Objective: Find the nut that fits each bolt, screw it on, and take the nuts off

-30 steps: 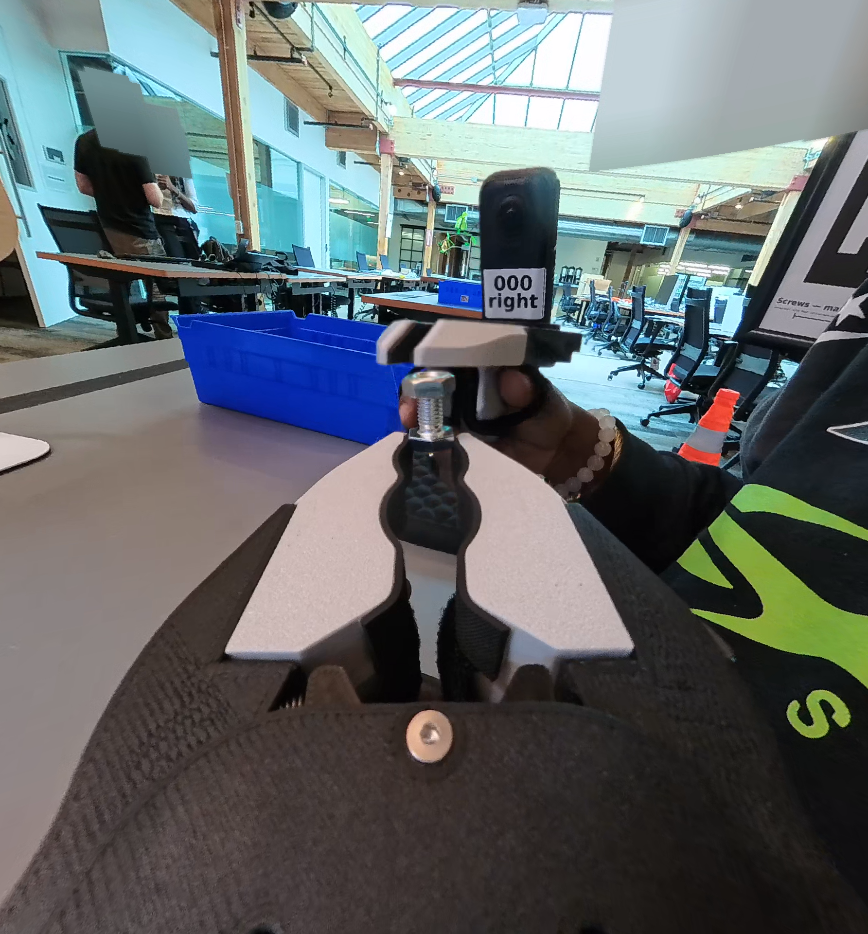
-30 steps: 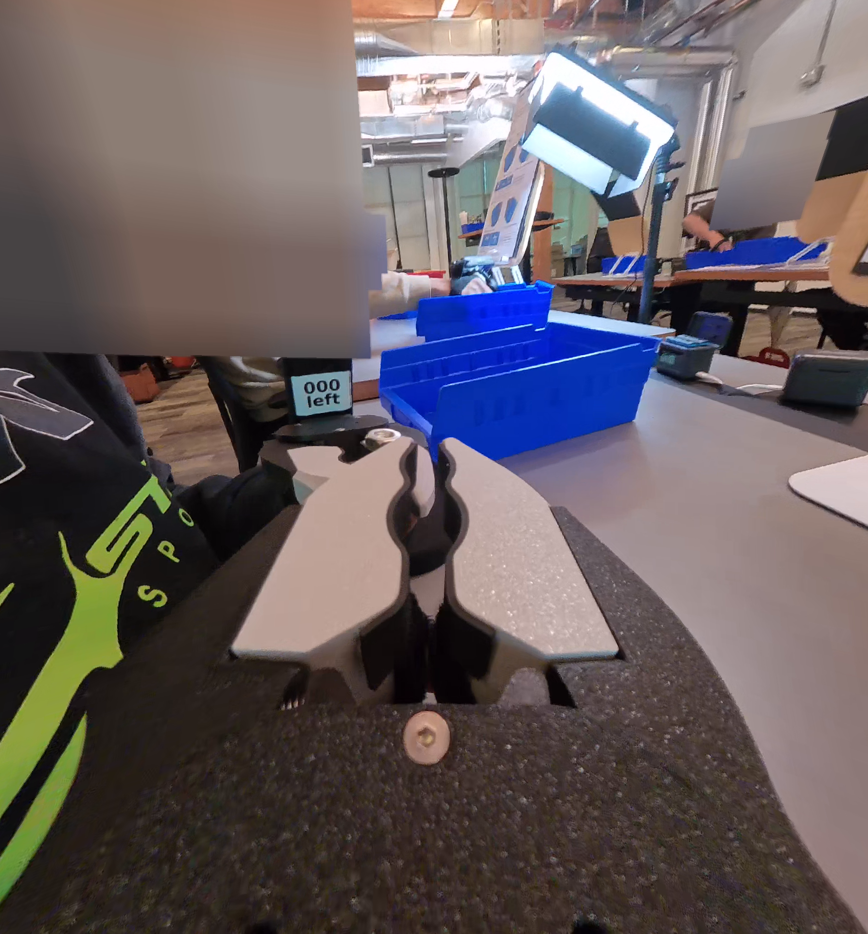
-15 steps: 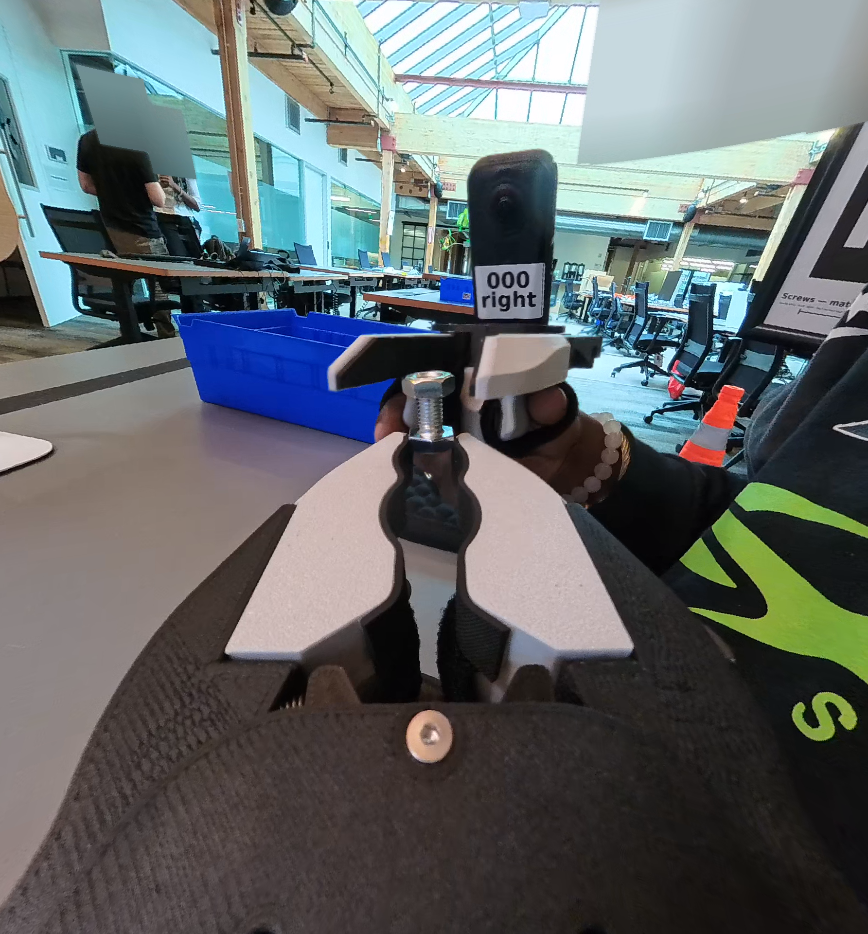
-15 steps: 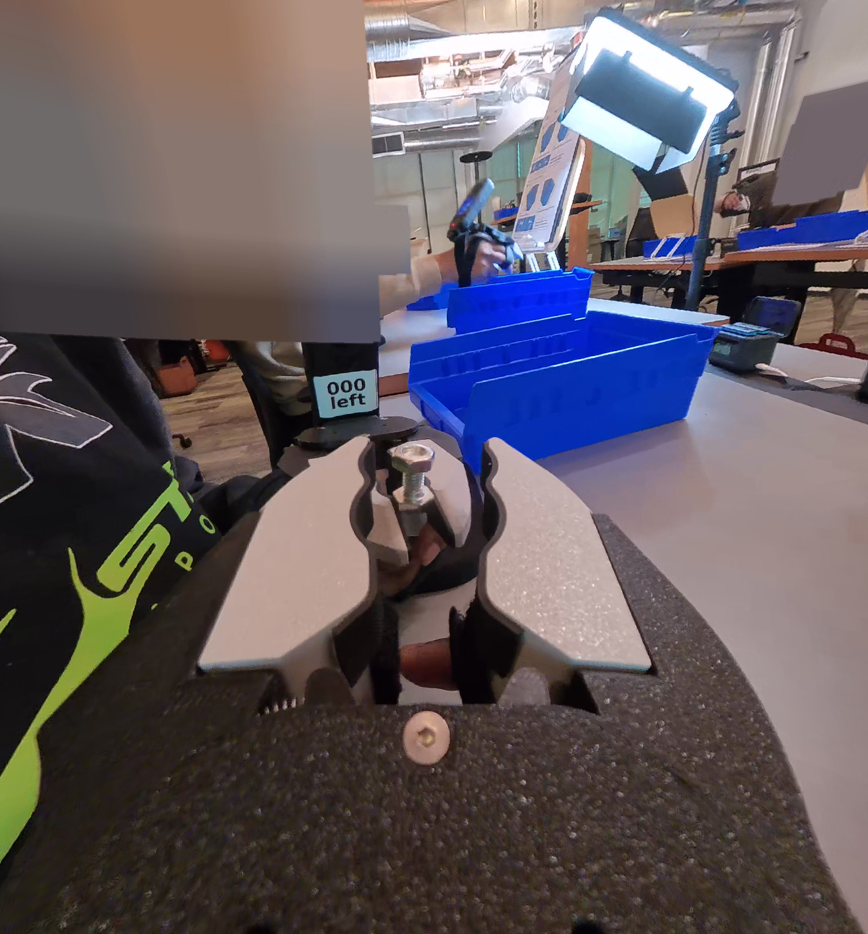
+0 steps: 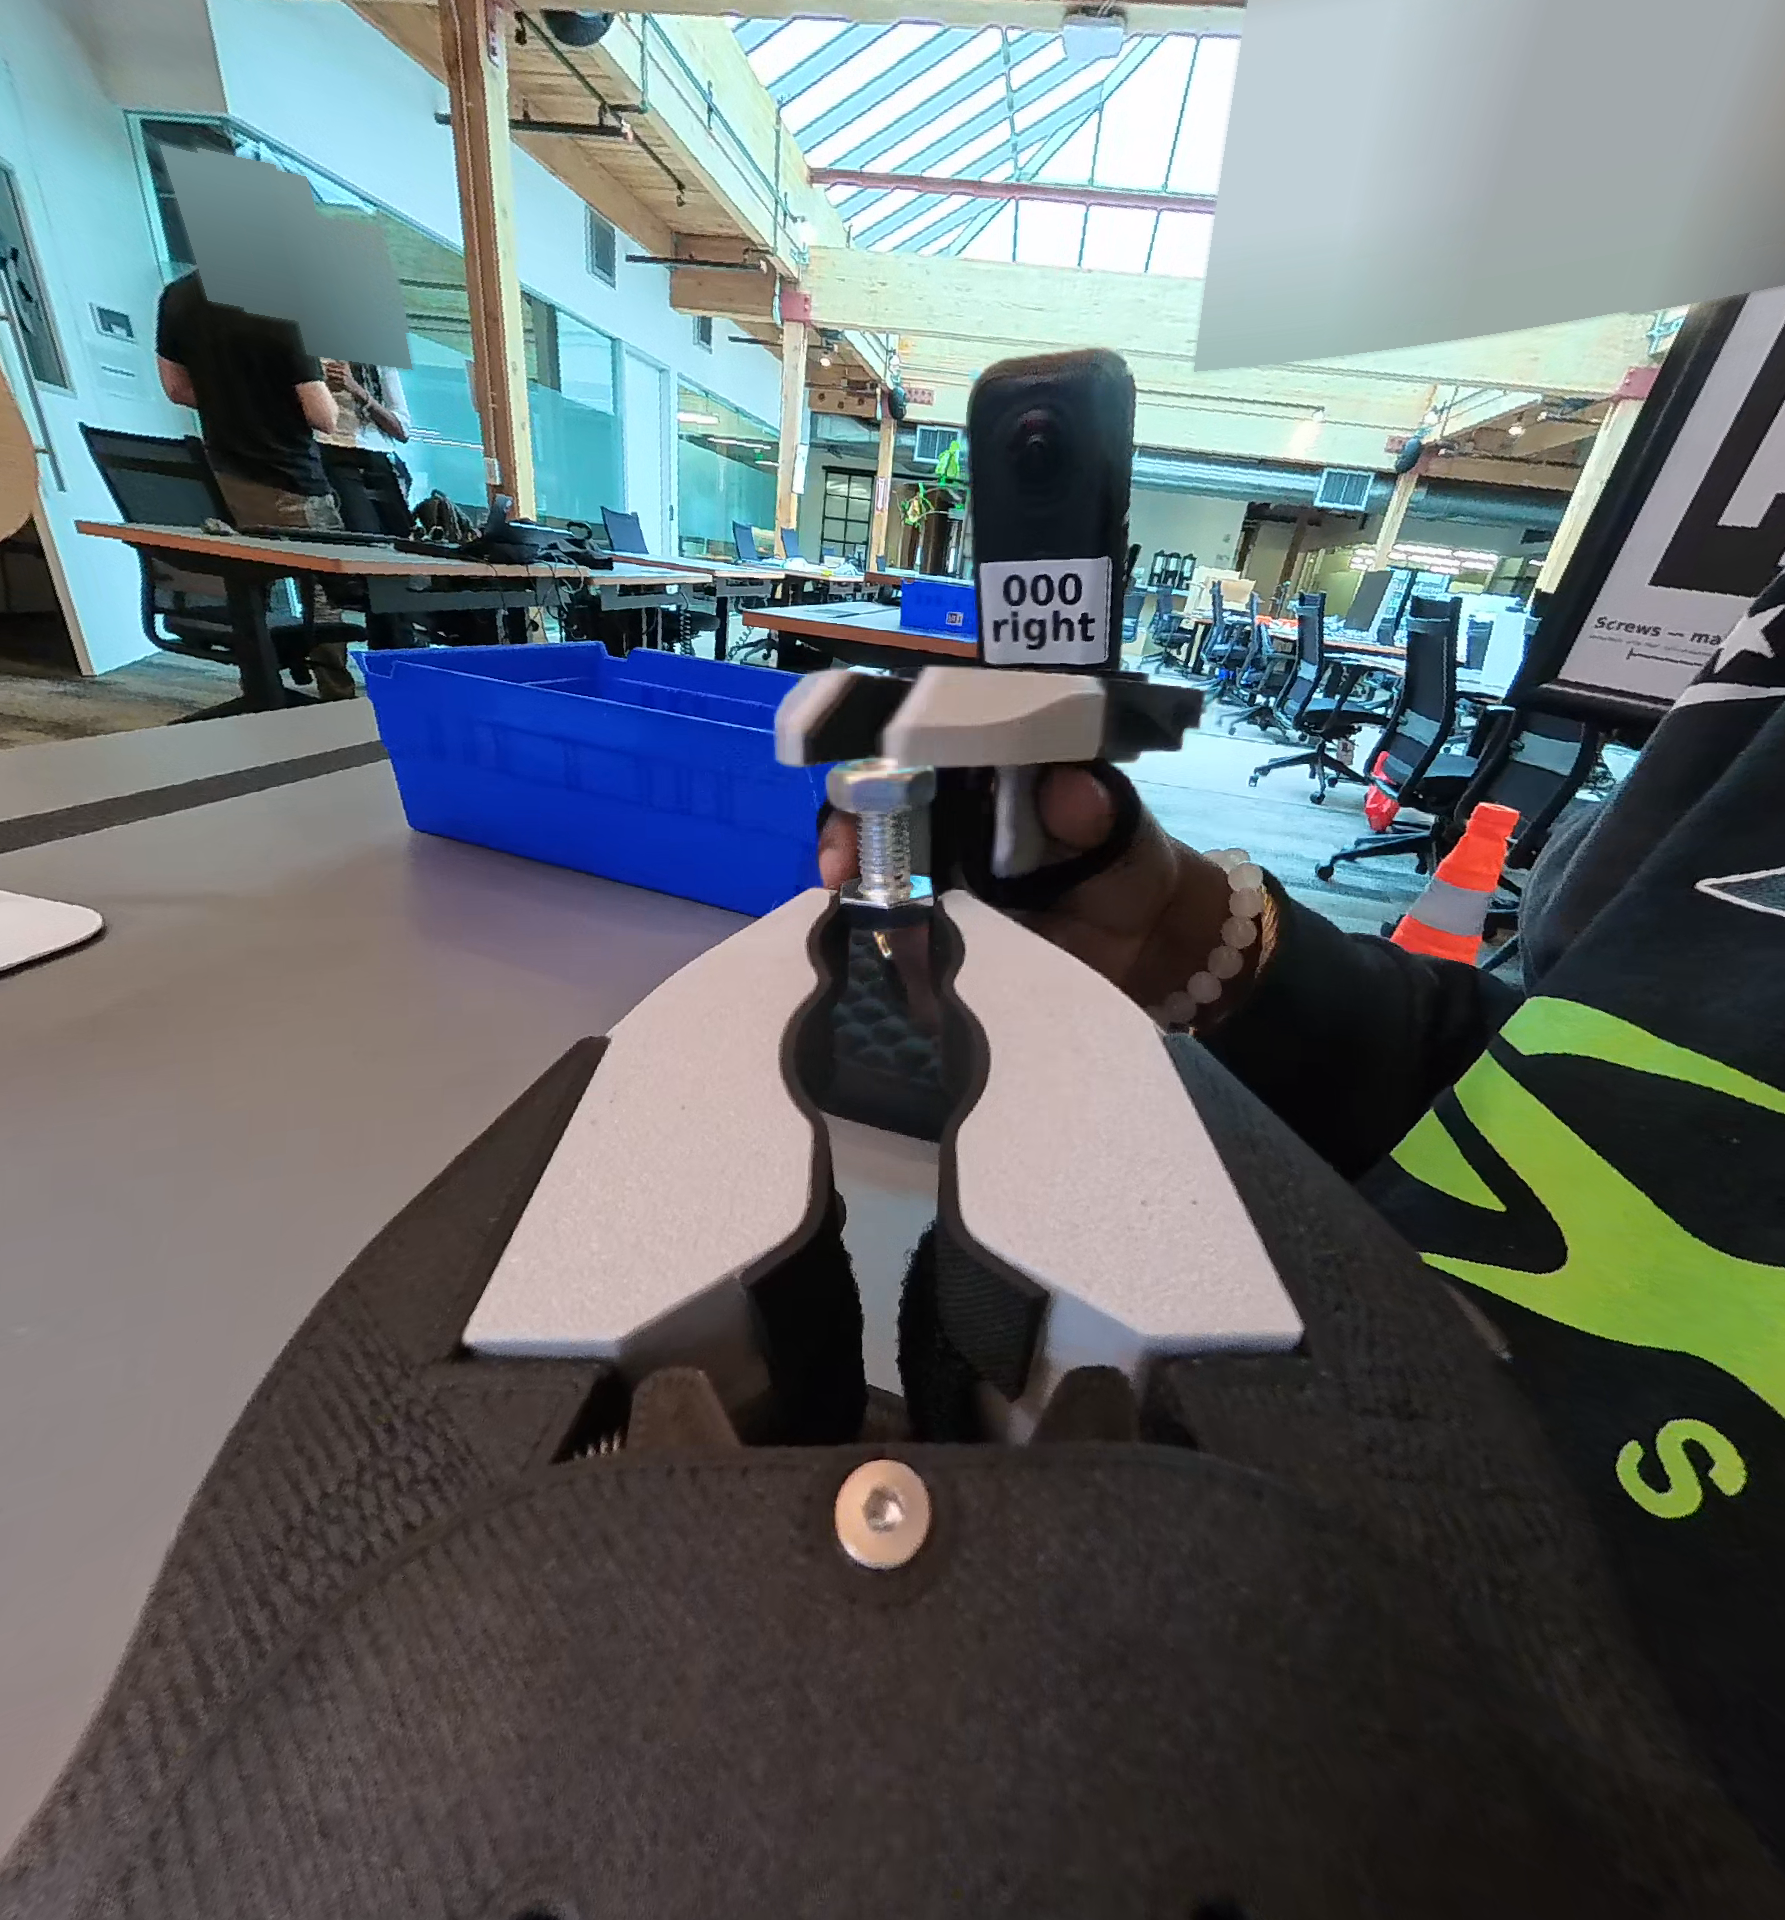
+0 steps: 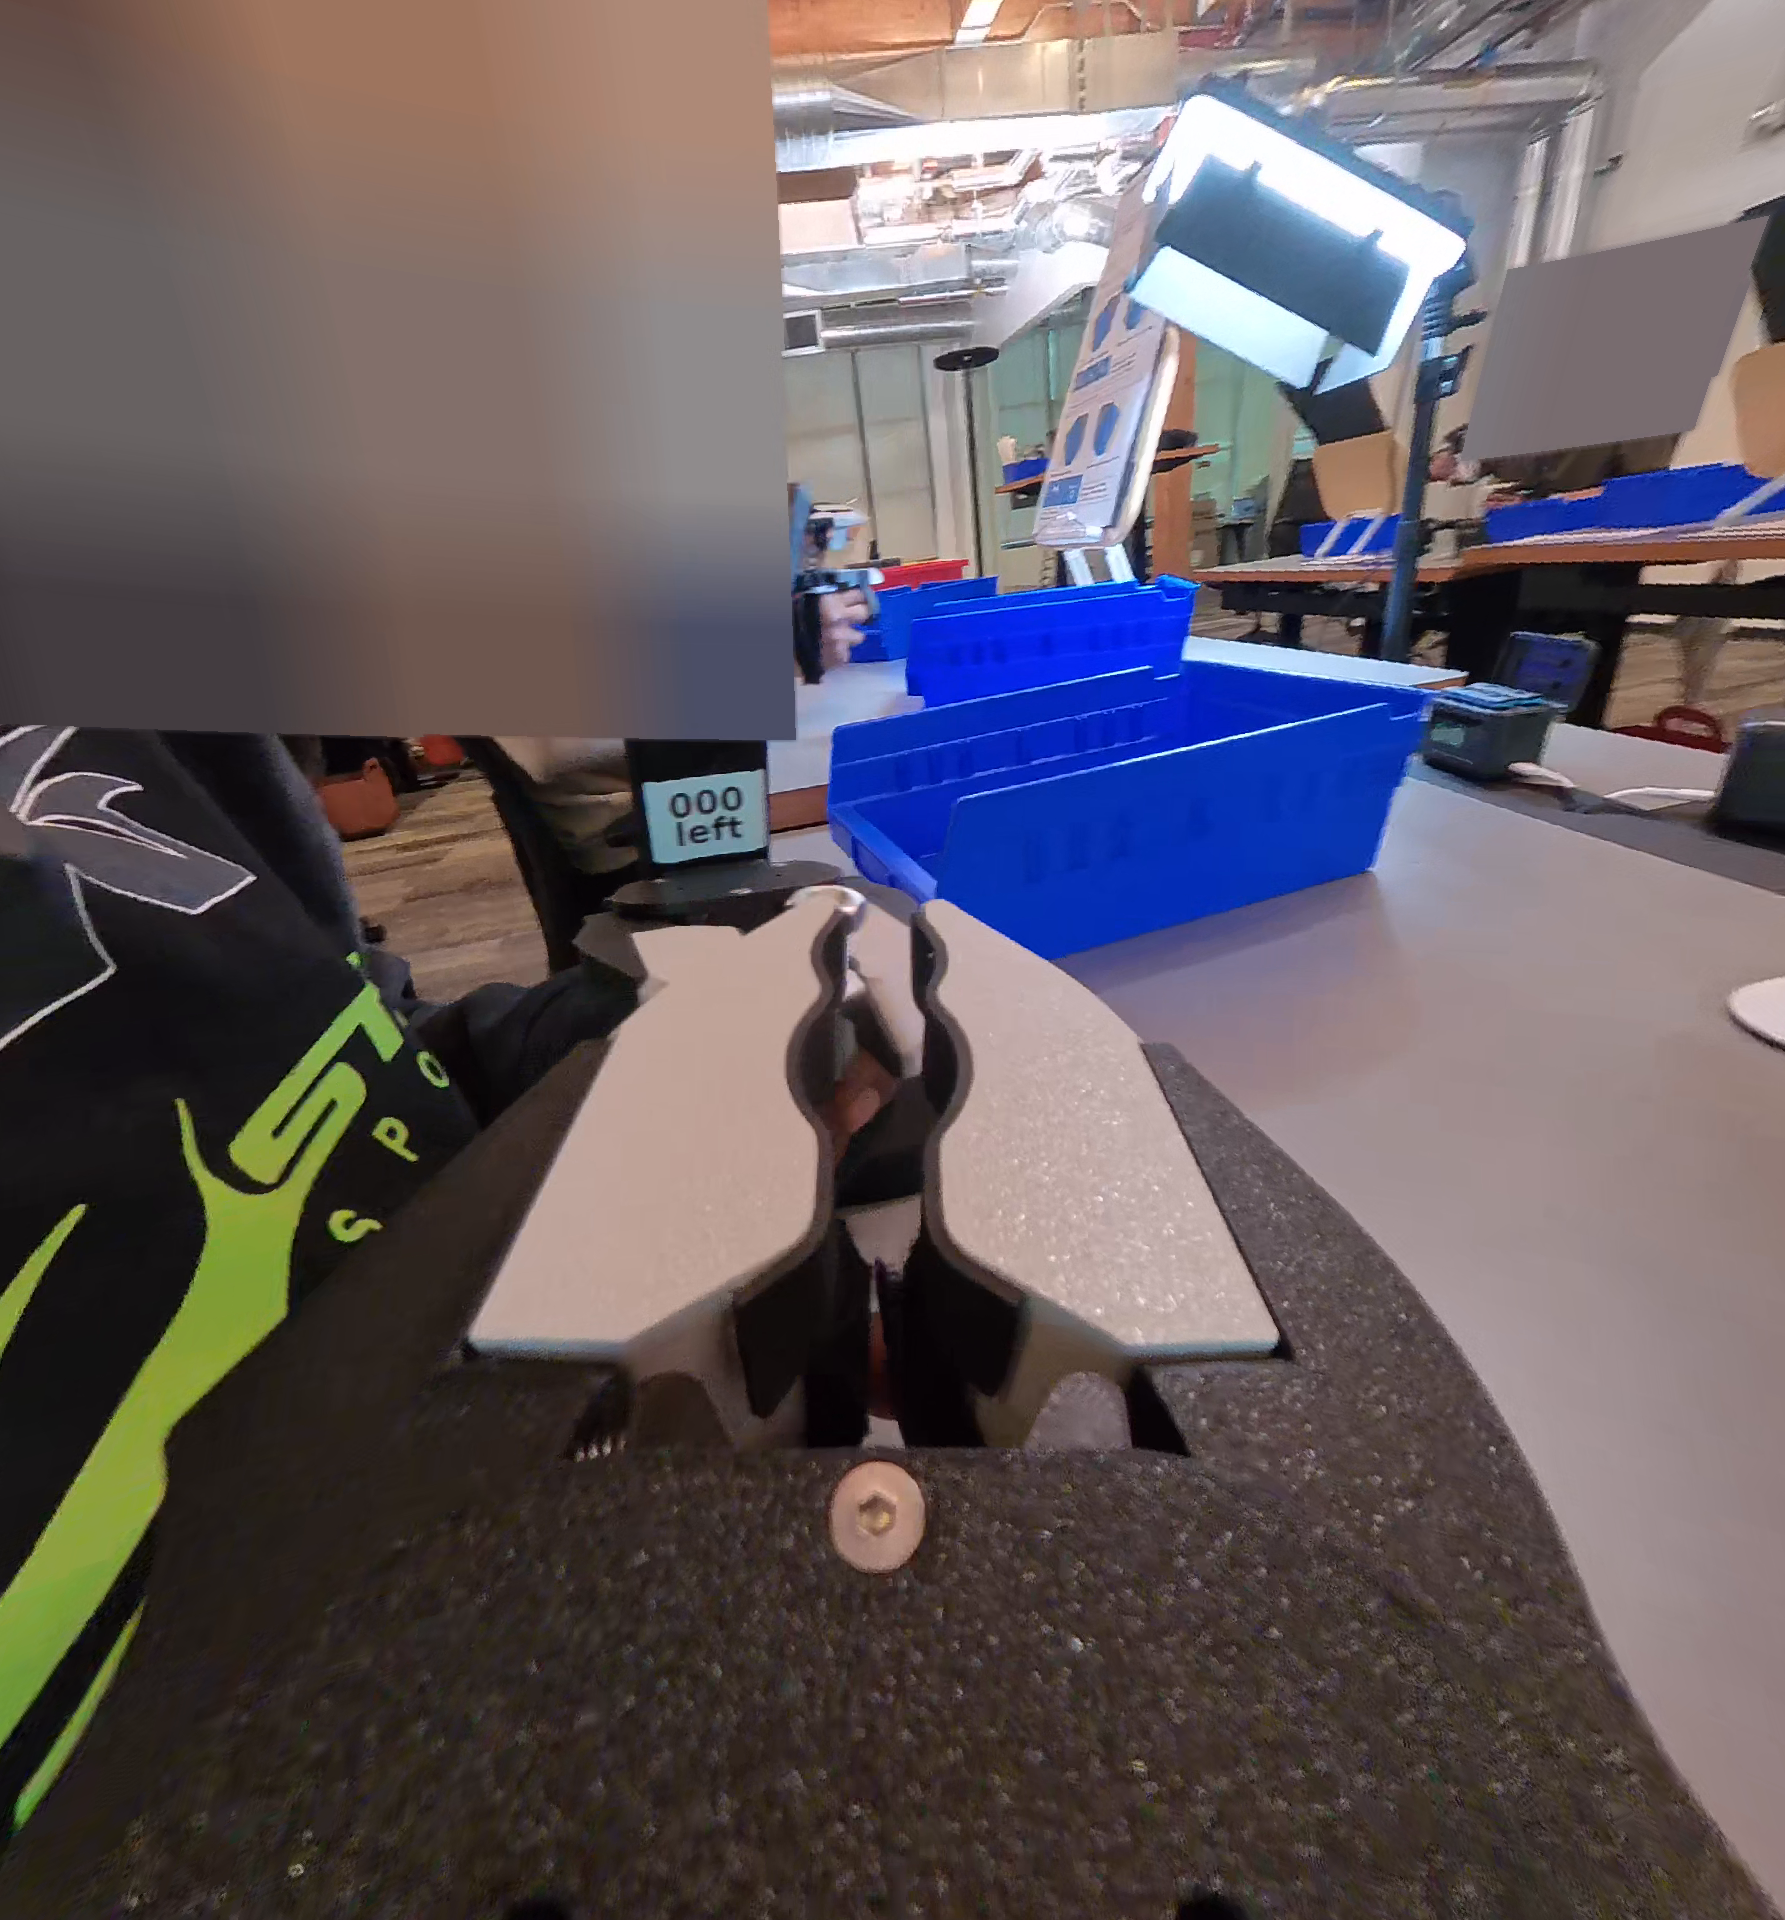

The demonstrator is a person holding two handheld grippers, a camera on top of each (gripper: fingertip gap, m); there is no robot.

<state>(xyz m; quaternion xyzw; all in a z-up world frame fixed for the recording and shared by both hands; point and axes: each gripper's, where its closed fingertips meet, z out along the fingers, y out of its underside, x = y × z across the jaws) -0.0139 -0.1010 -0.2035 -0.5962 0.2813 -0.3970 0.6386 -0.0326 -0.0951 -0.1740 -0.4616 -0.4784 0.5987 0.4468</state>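
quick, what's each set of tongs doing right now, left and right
Left tongs: closed on the nut, with the bolt standing up out of it.
Right tongs: closed over the bolt's head.

Both views were bright and evenly lit. In the left wrist view daylight poured through a skylight (image 5: pixel 981 156) overhead, leaving the panes nearly washed out, while the grey surface (image 5: pixel 244 1039) took a soft, diffuse sheen with no hard shadows. In the right wrist view a tilted panel lamp (image 6: pixel 1293 260) glared white, its face blown out. Wide-angle distortion bent the wooden post (image 5: pixel 483 312) and stretched things toward the edges. The near foam housing (image 6: pixel 971 1662) looked crisp and grainy; the distant desks were softer. The deep gap between the jaws was dark, perhaps hiding detail. The blue bin (image 6: pixel 1127 831) showed slight blocky smearing along its rim.
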